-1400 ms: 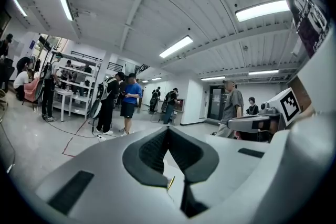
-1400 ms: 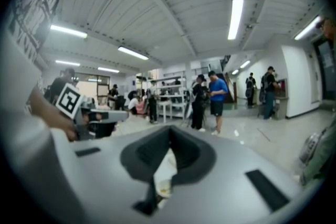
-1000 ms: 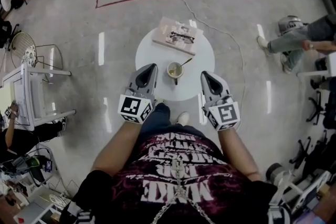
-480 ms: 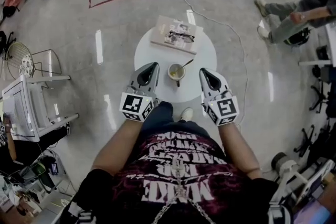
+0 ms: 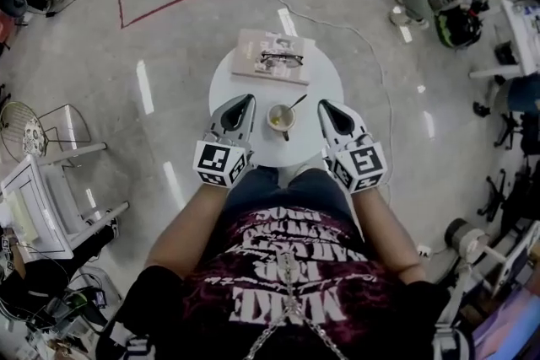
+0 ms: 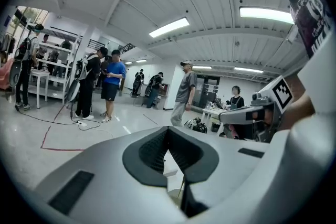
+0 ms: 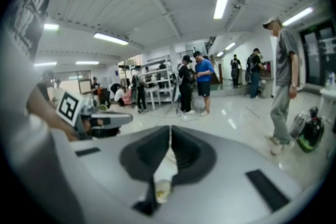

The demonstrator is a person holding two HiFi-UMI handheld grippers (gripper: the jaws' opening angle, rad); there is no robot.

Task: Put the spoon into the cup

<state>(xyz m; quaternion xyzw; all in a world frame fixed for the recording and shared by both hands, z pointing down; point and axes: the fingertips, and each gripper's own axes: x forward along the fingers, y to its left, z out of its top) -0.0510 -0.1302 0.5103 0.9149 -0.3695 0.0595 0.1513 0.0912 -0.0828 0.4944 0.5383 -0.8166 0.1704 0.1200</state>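
Glossy grey floor (image 5: 194, 38), red tape lines (image 5: 194, 0), ceiling strip lights (image 6: 169, 28)

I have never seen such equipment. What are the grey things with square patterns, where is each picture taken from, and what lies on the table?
A person holds one tool in each hand: the left tongs and the right tongs. One camera sits on the head and looks down; one rides on each tool, looking along its tongs. On the white table stand a cup with a spoon in it and a book with glasses on top. Both tongs are shut and hold nothing.
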